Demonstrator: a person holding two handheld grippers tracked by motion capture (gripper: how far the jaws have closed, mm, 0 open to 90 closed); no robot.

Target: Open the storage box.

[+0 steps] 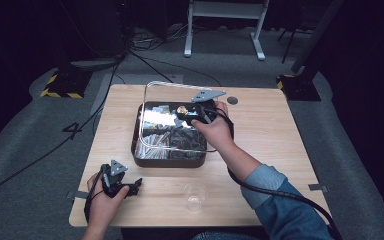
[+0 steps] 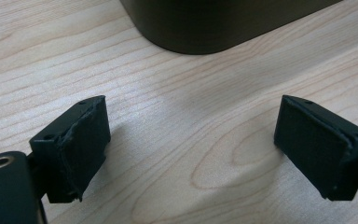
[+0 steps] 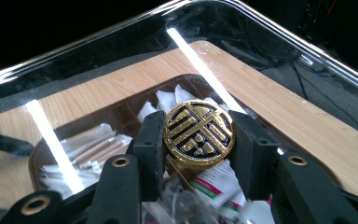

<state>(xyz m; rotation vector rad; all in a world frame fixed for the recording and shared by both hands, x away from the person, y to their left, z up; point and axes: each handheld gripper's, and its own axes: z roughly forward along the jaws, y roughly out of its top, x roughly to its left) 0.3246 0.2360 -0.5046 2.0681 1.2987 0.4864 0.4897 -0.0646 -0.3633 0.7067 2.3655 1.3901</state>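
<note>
A dark box point(image 1: 167, 161) holding several paper sachets stands in the middle of the wooden table point(image 1: 272, 132). Its clear lid point(image 1: 158, 83) is tilted up above it, lifted off the box. At the lid's centre is a round gold and black knob point(image 1: 182, 109), and my right gripper point(image 1: 190, 113) is shut on it. In the right gripper view the jaws clamp the knob point(image 3: 198, 129) from both sides, right gripper point(image 3: 199, 136), and the sachets show through the clear lid point(image 3: 270, 39). My left gripper point(image 1: 134, 187) rests open on the table at the front left, left gripper point(image 2: 191, 149) with bare wood between its jaws.
A clear plastic cup point(image 1: 195, 196) stands near the table's front edge, right of the left gripper. A corner of the dark box point(image 2: 214, 25) lies just ahead of the left jaws. A cable trails from the right gripper along the forearm.
</note>
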